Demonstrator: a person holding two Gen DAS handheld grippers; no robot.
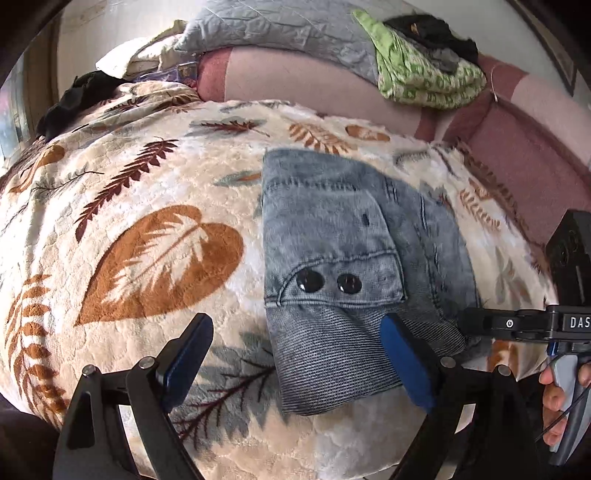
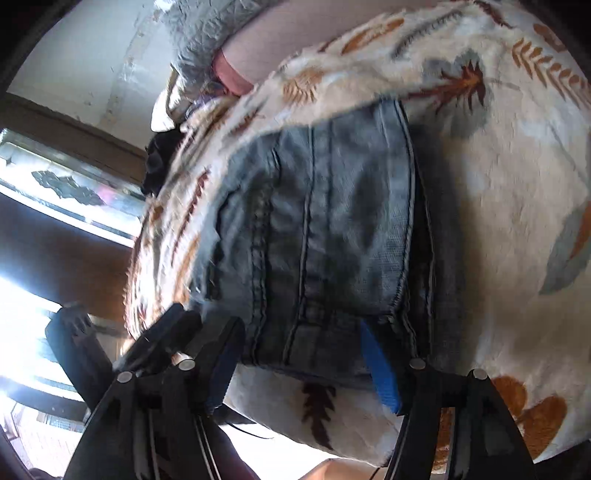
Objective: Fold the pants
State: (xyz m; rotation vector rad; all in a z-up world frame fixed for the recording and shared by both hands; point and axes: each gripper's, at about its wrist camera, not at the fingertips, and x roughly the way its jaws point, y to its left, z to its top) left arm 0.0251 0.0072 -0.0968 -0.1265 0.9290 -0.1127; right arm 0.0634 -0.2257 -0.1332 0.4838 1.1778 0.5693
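The folded jeans [image 1: 347,258] lay on the leaf-print blanket [image 1: 140,229]. The left gripper [image 1: 295,354] and right gripper [image 2: 303,354] were both spread wide, pinching nothing.

Soft daylight, blown-out window glare [image 2: 22,325] at left, motion blur across the right view, fisheye-bowed dark edges.

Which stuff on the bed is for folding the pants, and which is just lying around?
For the job:
- folded blue jeans
- left tool, open
- right tool, open

Just lying about:
- green patterned cloth
- black clothes
- grey quilt
- leaf-print blanket underneath the jeans
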